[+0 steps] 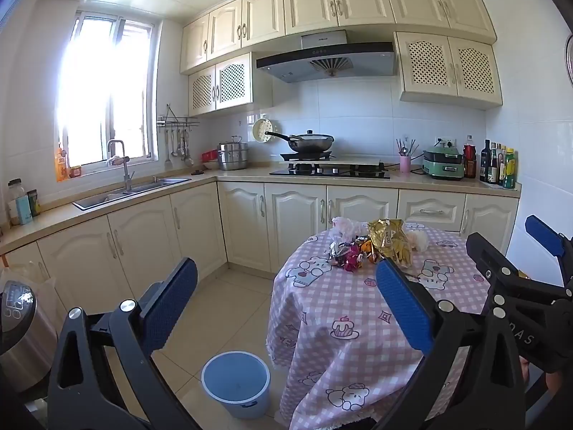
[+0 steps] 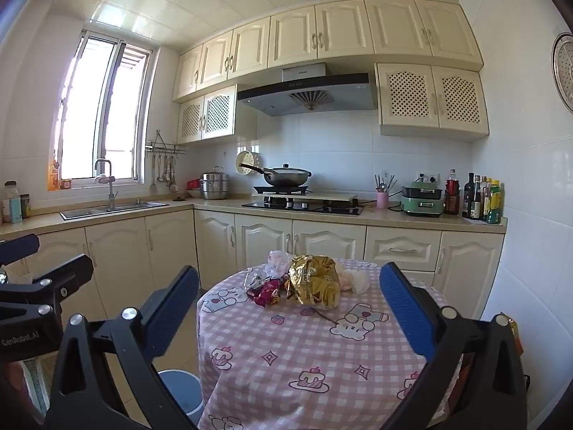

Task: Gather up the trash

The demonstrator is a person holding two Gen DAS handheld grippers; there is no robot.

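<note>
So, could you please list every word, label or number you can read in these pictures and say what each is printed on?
"GenRobot.AI": on the black body of the left tool, seen from the right wrist camera.
"DAS": partial lettering on the right tool, cut off.
Range hood brand: too small to read.
Gold wrapper, sauce bottles and green cooker labels: blurred, unreadable.

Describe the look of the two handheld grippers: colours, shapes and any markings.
Both are alike. The left gripper has a black angular frame with triangular cut-outs, silver round pivot bolts, and two flat blue fingers with a fine dotted texture. The right gripper matches it: black frame, silver bolts, blue textured fingers. White lettering "GenRobot.AI" shows on the left gripper's black body in the right wrist view. No cables or sleeves are visible.
</note>
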